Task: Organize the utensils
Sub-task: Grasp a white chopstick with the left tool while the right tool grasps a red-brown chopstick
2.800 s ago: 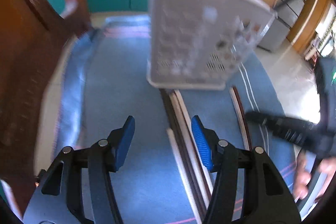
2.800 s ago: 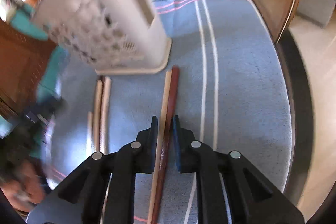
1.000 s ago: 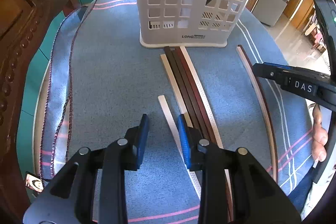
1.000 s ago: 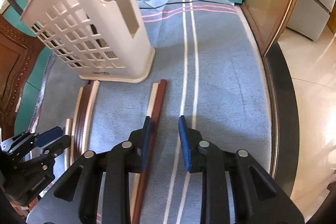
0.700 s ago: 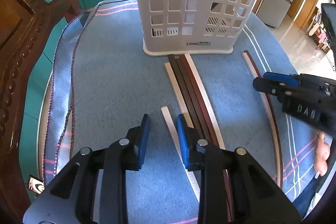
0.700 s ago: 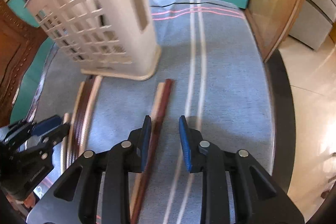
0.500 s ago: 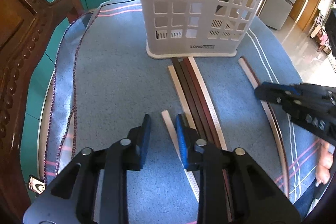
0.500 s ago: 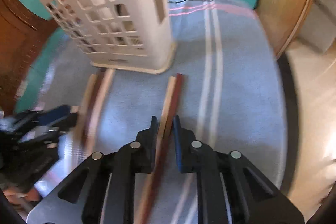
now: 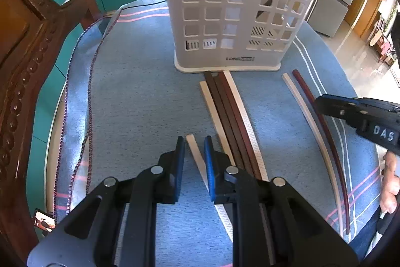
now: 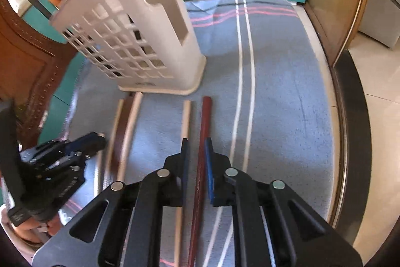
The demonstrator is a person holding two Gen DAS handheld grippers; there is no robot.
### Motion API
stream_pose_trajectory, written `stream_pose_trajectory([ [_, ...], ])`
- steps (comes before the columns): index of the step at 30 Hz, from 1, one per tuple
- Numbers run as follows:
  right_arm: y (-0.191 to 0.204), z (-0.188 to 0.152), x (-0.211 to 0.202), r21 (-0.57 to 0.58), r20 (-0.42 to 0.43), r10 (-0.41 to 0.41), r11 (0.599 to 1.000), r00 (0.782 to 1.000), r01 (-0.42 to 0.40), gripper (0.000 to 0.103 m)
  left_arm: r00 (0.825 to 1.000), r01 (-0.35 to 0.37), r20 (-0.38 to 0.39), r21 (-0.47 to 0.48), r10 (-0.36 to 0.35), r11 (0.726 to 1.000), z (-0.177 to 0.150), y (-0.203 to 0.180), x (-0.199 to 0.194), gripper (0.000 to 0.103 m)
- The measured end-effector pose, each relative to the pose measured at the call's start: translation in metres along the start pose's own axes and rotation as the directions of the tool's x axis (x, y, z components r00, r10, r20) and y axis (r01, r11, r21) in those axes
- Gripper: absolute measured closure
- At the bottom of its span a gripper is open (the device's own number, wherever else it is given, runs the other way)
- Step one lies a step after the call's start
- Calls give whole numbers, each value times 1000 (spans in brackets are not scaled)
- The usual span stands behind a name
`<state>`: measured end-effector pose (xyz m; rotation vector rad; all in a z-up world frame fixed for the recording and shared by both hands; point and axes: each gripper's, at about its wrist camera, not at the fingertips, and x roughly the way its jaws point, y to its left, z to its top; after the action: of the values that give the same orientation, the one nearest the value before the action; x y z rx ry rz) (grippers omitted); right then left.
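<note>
Several chopsticks lie on a blue cloth in front of a white slotted utensil basket (image 9: 232, 4), which also shows in the right wrist view (image 10: 140, 41). My left gripper (image 9: 194, 144) is narrowly open around the tip of a cream chopstick (image 9: 193, 145), not touching it. Beside it lies a bundle of brown and cream chopsticks (image 9: 230, 114). My right gripper (image 10: 197, 147) is narrowly open around a dark red chopstick (image 10: 203, 131); a tan chopstick (image 10: 185, 119) lies just outside its left finger. The left gripper shows at left in the right wrist view (image 10: 92, 139).
The blue striped cloth (image 9: 140, 96) covers a round table. A carved wooden chair (image 9: 22, 54) stands close at the left. The table's dark edge (image 10: 350, 129) runs along the right. Teal cabinets stand behind the basket.
Both grippers have narrowed since a second ago. The right gripper shifted left from beside the chopstick pair until its jaws straddle the dark red one. The left gripper stayed around the cream chopstick's tip.
</note>
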<state>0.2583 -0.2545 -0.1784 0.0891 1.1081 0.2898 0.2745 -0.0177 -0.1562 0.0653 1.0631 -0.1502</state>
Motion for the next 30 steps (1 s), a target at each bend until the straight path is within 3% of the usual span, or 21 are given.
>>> stream_pose_trajectory([
  [9,27,1,22,-82,32,-160,983,987,162,90,1000,-7,-3,7,7,1000,-2,-6,2,85],
  [13,44,1,31,-118,55,-213,969,976,218,89,1000,-1,-27,-23,0,1000,-4,-6,0,72],
  [16,52,2,33,-126,62,-226,965,972,232,89,999,-3,-34,-40,1,999,-7,-8,-1,70],
  [17,56,-1,33,-127,64,-226,964,972,232,89,1000,-2,-31,-47,1,999,-7,-9,-1,71],
  [19,60,-3,32,-127,66,-225,964,972,232,89,1000,0,-25,-56,-2,998,-6,-7,0,88],
  [20,59,-5,29,-127,67,-227,964,972,234,89,1000,12,-21,-62,-14,998,-5,-6,0,92],
  [23,53,-6,23,-130,70,-230,963,971,237,89,999,44,-11,-43,-45,998,1,-1,4,95],
  [26,48,-3,24,-131,69,-227,963,971,234,89,1000,24,1,2,-24,1000,2,-3,6,96],
  [30,46,-4,22,-129,63,-213,967,975,220,89,1000,25,-8,-33,-25,999,2,1,6,95],
])
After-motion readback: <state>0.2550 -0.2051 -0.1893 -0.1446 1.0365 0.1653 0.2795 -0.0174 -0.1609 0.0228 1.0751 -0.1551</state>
